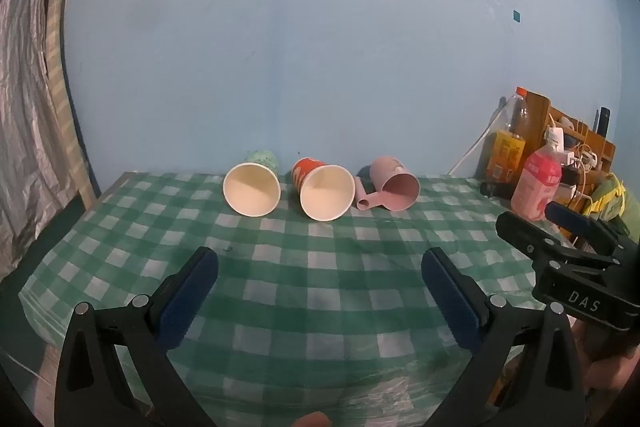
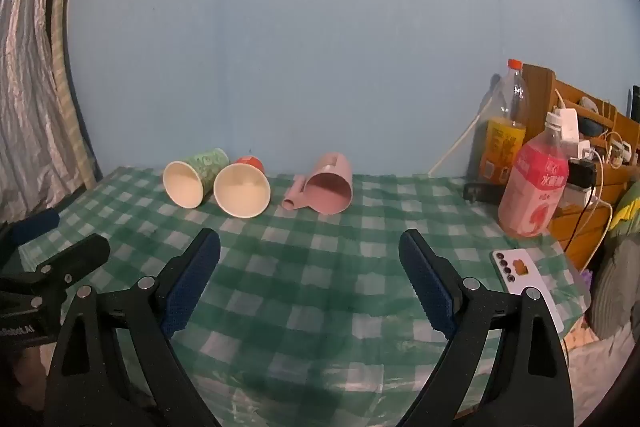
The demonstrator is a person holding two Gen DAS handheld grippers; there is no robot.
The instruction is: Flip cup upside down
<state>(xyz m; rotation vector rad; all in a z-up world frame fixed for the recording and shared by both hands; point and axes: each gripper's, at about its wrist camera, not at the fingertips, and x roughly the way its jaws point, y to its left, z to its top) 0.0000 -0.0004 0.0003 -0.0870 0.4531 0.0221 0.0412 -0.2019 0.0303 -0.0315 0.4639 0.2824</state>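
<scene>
Three cups lie on their sides at the far edge of the green checked tablecloth (image 1: 320,291), mouths toward me: a green paper cup (image 1: 252,189) (image 2: 192,177), a red paper cup (image 1: 324,191) (image 2: 242,189) and a pink plastic cup with a handle (image 1: 394,185) (image 2: 330,187). My left gripper (image 1: 320,259) is open and empty, well short of the cups. My right gripper (image 2: 310,243) is open and empty, also short of them. Each gripper shows at the edge of the other's view, the right one (image 1: 560,243) and the left one (image 2: 52,259).
At the right stand a pink drink bottle (image 2: 534,187), a taller orange-labelled bottle (image 2: 504,135) and a wooden rack with chargers and cables (image 2: 592,155). A white phone (image 2: 524,283) lies near the table's right edge. A blue wall is behind; a curtain hangs left.
</scene>
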